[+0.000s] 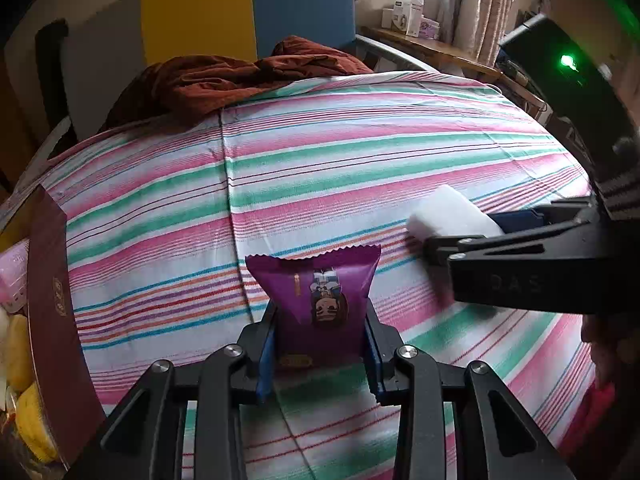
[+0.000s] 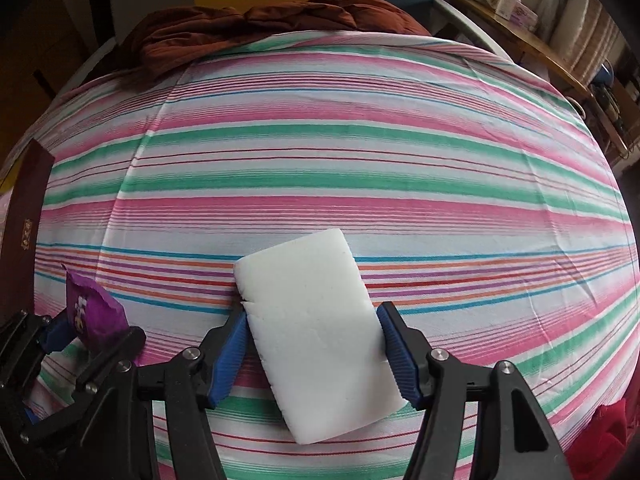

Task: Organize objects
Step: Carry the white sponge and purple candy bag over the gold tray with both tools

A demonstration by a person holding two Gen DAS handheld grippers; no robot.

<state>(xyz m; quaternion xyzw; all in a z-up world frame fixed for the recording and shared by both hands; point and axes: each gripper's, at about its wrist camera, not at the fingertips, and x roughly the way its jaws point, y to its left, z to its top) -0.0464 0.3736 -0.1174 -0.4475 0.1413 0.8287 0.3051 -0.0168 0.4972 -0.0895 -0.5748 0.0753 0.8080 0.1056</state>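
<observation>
Left gripper (image 1: 320, 344) clenched on a purple snack packet (image 1: 320, 296), blue pads pressing both sides of its lower half, packet upright with its zigzag top edge pointing away from the camera. In the right wrist view the same packet (image 2: 94, 312) shows at far left, pinched in the left gripper (image 2: 76, 332).

Right gripper (image 2: 316, 352) grasping a white foam block (image 2: 316, 320): blue pads touch its two long edges, block lies flat and slightly tilted over the sheet. From the left wrist view the block (image 1: 448, 212) sticks out of the right gripper (image 1: 472, 236) at right.

Under both: striped bedsheet (image 2: 360, 160), pink, green, white. Dark red box (image 1: 52, 280) at the left edge, yellow things inside, too blurred to identify. Rust-brown blanket (image 1: 224, 80) bunched at the far end of the bed. White cartons (image 1: 408, 12) on a wooden shelf by the window.
</observation>
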